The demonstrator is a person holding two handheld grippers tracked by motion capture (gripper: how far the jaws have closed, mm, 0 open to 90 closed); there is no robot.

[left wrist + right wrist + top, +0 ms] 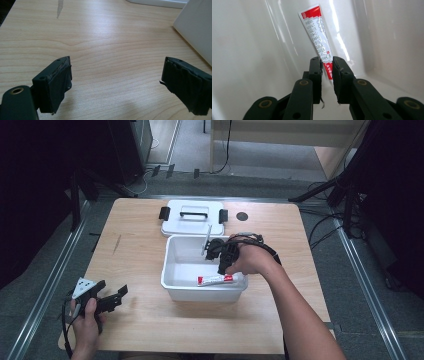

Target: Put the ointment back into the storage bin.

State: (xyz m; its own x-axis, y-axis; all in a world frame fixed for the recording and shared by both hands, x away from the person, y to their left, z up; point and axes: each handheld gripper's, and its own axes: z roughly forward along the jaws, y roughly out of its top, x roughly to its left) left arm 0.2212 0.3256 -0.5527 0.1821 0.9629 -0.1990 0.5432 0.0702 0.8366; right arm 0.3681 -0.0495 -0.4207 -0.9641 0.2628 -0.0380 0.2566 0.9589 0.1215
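Your right gripper (327, 70) is pinching the red-and-white flat tube (318, 37) inside the white plastic bin (172, 270); your left gripper (117, 85), left of the bin, is spreading wide.

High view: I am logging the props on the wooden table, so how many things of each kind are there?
White plastic bin: 1
White lid with black handle and latches: 1
Red-and-white tube: 1
Black hand-held grippers: 2
Total: 5

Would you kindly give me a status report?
Right gripper shut on red-and-white tube inside white plastic bin. Left gripper open, empty. Nothing obstructing.
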